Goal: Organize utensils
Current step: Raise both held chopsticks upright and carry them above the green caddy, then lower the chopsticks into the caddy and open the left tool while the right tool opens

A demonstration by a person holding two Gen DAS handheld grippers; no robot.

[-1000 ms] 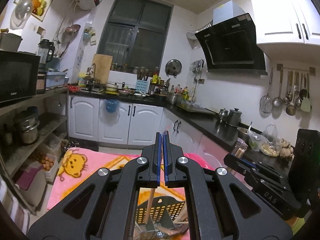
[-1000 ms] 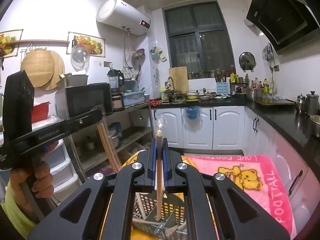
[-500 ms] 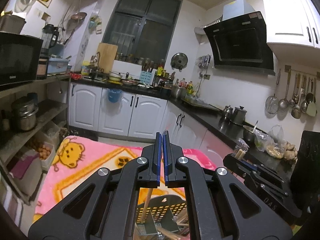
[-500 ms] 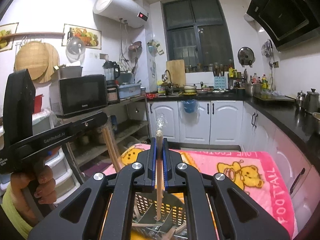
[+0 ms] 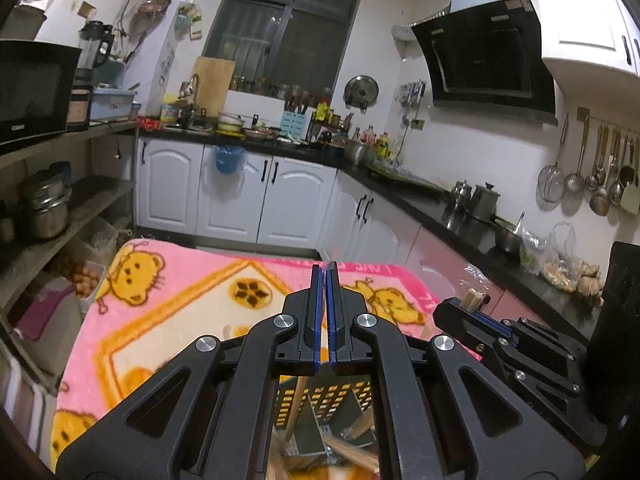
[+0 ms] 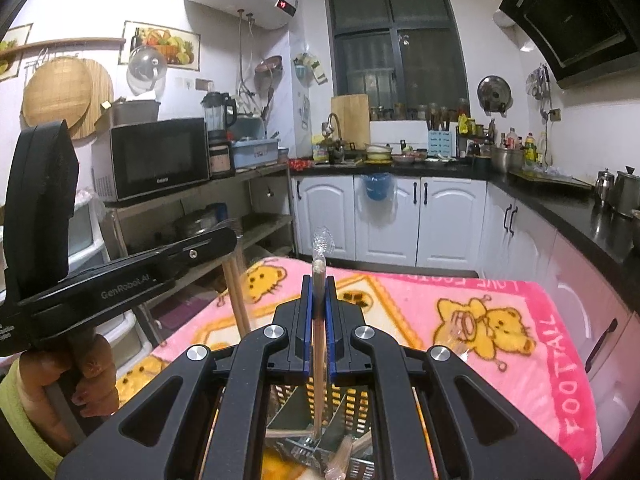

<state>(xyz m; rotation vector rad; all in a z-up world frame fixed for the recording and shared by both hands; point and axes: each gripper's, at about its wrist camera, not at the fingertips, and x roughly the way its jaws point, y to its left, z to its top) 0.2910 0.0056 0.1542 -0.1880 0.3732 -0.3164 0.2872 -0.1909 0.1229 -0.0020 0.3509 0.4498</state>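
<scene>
My left gripper [image 5: 325,276] is shut on a pair of wooden chopsticks [image 5: 297,404], which hang down into a perforated metal utensil basket [image 5: 320,400] below the jaws. In the right wrist view the left gripper [image 6: 228,240] shows with the chopsticks [image 6: 238,300] hanging from it. My right gripper [image 6: 319,284] is shut on a wooden chopstick in a clear wrapper [image 6: 319,264], held upright over the same basket [image 6: 316,432]. The right gripper also shows at the right of the left wrist view [image 5: 468,304]. Loose wooden utensils lie in the basket.
The basket sits on a table covered by a pink cartoon blanket [image 6: 480,320]. A shelf with a microwave [image 6: 160,156] stands at left. A black counter [image 5: 460,208] with kettles runs along the right. White cabinets [image 6: 384,216] lie ahead.
Both cameras have tilted down, showing more of the blanket. Both grippers stay shut, holding their utensils over the basket.
</scene>
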